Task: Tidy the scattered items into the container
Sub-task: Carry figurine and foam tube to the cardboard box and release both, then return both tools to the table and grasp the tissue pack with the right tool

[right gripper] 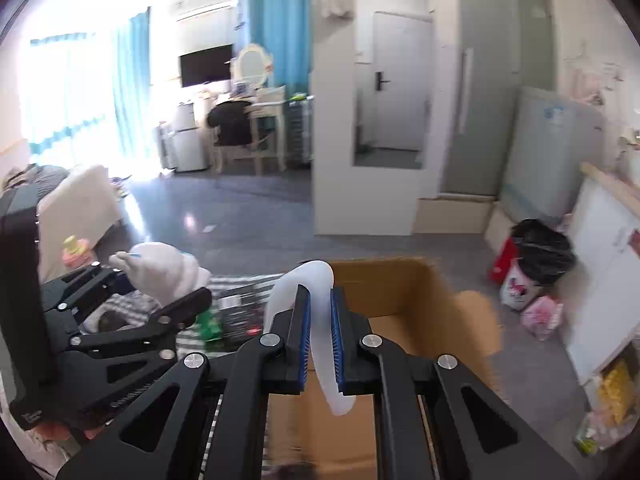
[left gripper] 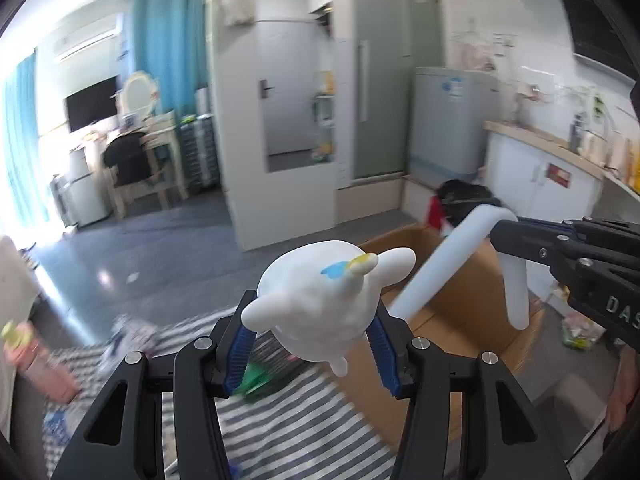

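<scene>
With the left hand-held gripper (left gripper: 312, 344) clamping the white toy (left gripper: 320, 300) and the right hand-held gripper (right gripper: 319, 332) pinching the white tube (right gripper: 316, 312), release only well over the cardboard box (right gripper: 400, 288).

Smooth matt white figurine (left gripper: 320, 300); plain brown cardboard box (right gripper: 404, 292); striped woven cloth (left gripper: 296, 420); glossy grey floor (left gripper: 132, 256).

Each gripper (left gripper: 312, 344) (right gripper: 320, 336) is black linkage with silver round screws, blue ribbed pads and white lettering.

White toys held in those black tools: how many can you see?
2. A round white toy sits in the left tool; a long curved white piece is clamped in the right tool, above the cardboard box. Others may be hidden.
</scene>
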Demonstrator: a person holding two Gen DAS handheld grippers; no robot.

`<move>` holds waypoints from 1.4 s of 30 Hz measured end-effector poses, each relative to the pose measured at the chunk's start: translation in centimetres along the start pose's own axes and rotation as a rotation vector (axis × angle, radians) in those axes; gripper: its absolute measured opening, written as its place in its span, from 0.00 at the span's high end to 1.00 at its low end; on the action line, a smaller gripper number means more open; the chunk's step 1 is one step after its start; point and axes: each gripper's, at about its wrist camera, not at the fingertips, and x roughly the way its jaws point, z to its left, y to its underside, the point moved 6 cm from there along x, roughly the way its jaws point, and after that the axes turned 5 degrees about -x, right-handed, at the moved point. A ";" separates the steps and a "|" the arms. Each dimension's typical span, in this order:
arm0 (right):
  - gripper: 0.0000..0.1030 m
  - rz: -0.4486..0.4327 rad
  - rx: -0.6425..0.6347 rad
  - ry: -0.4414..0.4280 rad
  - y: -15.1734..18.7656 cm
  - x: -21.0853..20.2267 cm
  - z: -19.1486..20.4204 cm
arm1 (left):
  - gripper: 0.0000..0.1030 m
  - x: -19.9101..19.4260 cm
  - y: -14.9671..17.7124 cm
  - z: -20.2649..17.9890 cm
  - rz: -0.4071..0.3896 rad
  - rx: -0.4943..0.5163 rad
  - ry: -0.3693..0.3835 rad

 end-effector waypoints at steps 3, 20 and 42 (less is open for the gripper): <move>0.91 0.003 0.032 0.073 0.0 -0.5 -3.4 | 0.48 1.7 -1.4 -3.9 0.005 0.028 0.073; 0.82 0.335 0.126 0.174 9.8 11.1 -9.8 | 0.22 14.0 4.3 -9.9 0.226 0.164 -0.013; 0.42 0.139 0.106 0.084 4.5 4.6 -4.5 | 0.00 3.5 1.4 0.8 0.069 -0.004 -0.186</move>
